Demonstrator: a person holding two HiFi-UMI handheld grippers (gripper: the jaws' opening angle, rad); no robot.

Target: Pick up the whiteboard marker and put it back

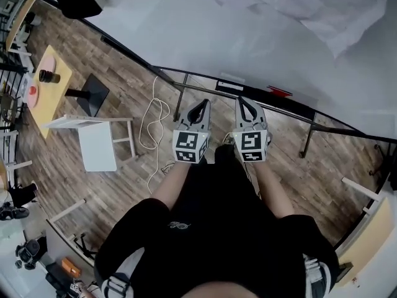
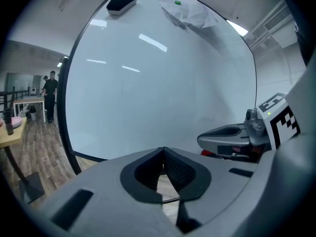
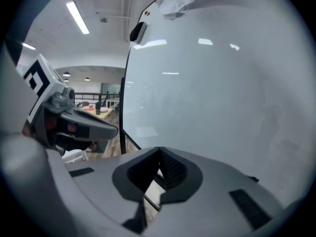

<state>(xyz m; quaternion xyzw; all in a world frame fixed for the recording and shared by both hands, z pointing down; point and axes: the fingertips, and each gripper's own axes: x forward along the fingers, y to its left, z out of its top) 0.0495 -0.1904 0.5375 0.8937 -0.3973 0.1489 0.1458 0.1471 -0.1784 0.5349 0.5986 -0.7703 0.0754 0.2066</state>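
A large whiteboard (image 1: 248,36) stands right in front of me. On the ledge at its lower edge lies a small red thing (image 1: 279,92), which looks like the marker; its shape is too small to make out. My left gripper (image 1: 201,105) and right gripper (image 1: 244,101) are held side by side just short of the board's lower edge, with the red thing to the right of them. In the left gripper view the jaws (image 2: 163,150) meet at the tips with nothing between them. The right gripper (image 3: 159,150) is also shut and empty, facing the board.
A black eraser (image 2: 121,4) and a crumpled white sheet (image 2: 187,11) cling to the board's upper part. A white chair (image 1: 96,141), a yellow table (image 1: 46,82) and a loose white cable (image 1: 155,123) are on the wooden floor at the left. People (image 2: 51,93) stand far off.
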